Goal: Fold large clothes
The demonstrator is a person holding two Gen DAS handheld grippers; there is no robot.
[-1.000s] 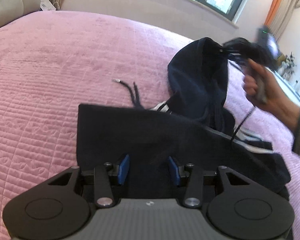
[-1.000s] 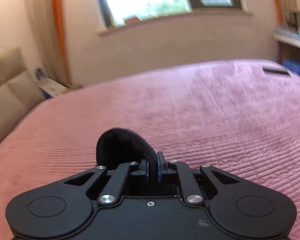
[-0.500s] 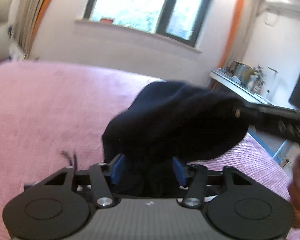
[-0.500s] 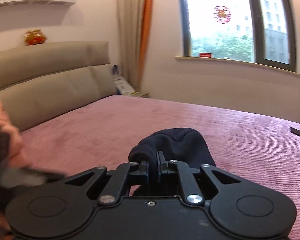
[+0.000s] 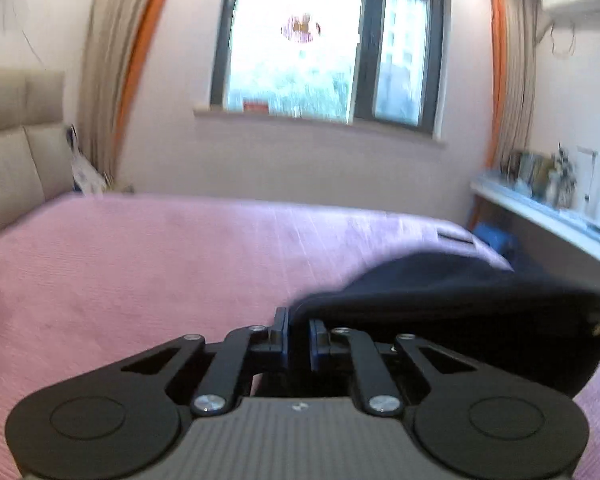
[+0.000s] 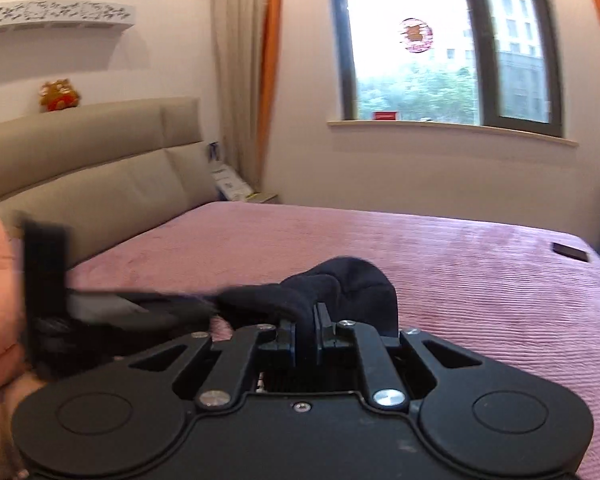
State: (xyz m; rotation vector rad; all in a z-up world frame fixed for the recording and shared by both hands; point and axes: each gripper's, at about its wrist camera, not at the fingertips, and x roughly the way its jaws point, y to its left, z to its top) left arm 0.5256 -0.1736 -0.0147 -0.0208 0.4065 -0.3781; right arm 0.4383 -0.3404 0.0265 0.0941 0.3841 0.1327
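The dark navy garment (image 5: 460,292) hangs stretched between both grippers above the pink bed (image 5: 140,264). In the left wrist view my left gripper (image 5: 298,320) has its jaws closing tight on a fold of the cloth, and the blue pads press on it. From there the fabric runs off to the right. In the right wrist view my right gripper (image 6: 306,320) is shut on a bunched edge of the same garment (image 6: 340,284), which trails left toward the blurred body of the other tool (image 6: 44,260). The lower part of the garment is hidden.
A beige padded headboard (image 6: 100,168) lines the bed's left side. The window wall is straight ahead, and a white desk with clutter (image 5: 560,216) stands at the right. A small dark flat object (image 6: 570,251) lies near the bed's far right corner. A person's hand (image 6: 4,420) shows at lower left.
Both grippers rose and lifted the garment off the bed. The left jaws, open around the cloth before, are now pressed on it. The right gripper kept its grip while swinging across.
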